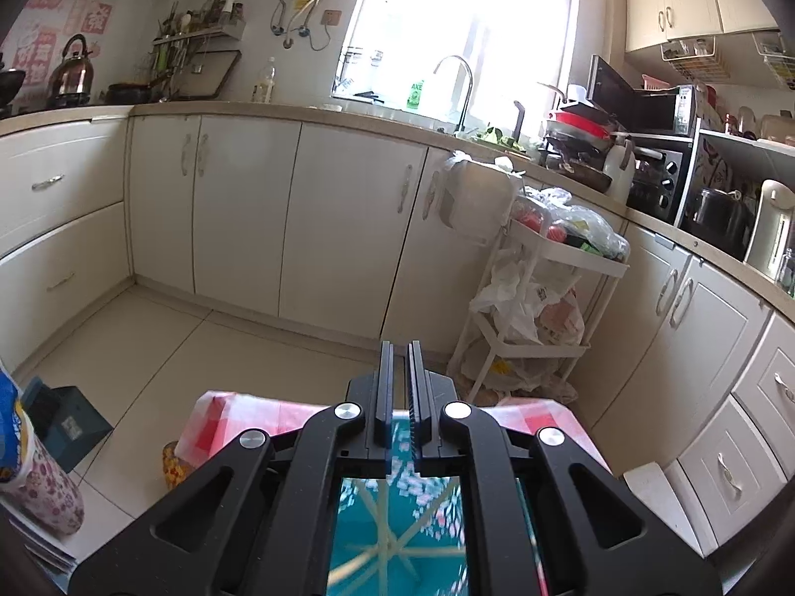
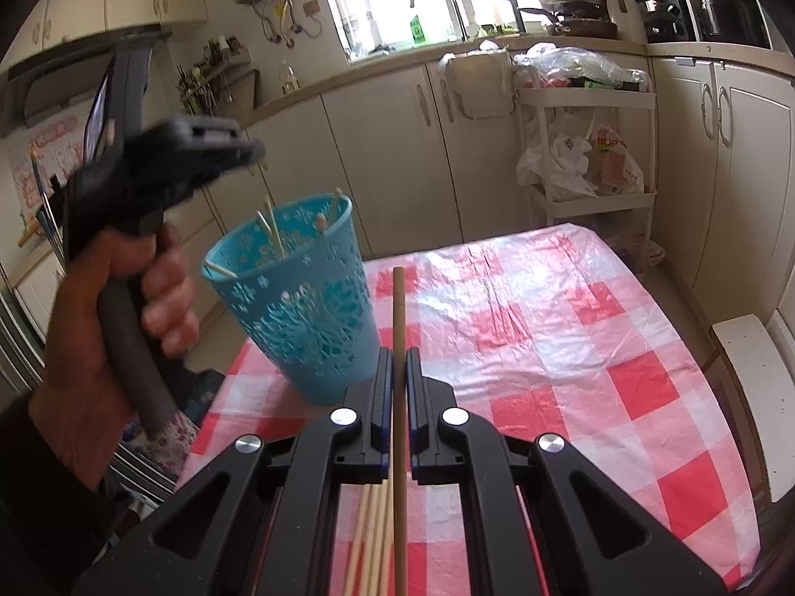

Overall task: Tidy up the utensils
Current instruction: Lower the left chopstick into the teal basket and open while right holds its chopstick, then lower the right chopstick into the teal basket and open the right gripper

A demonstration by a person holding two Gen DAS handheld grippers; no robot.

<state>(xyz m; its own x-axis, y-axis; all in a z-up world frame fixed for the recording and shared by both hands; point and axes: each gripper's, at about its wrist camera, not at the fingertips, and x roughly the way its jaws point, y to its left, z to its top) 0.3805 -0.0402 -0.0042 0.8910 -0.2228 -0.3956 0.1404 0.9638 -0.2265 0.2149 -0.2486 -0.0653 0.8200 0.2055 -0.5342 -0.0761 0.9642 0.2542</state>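
My right gripper [image 2: 397,362] is shut on a brown wooden chopstick [image 2: 398,308] that sticks out forward over the red-and-white checked tablecloth [image 2: 546,347]. Several paler chopsticks [image 2: 370,541] lie under the gripper body. A blue perforated plastic cup [image 2: 298,308] stands on the table left of the fingertips, with several chopsticks leaning inside. A hand [image 2: 119,308] holds the left gripper above and left of the cup, blurred. In the left wrist view my left gripper [image 1: 400,362] is shut with nothing between its fingers, above the cup's blue inside [image 1: 397,521].
A white trolley [image 2: 586,99] loaded with plastic bags stands past the table's far edge. A white stool [image 2: 750,387] sits at the table's right side. A teal box [image 1: 69,422] lies on the floor, beside a floral-patterned object [image 1: 44,491]. Cabinets line the walls.
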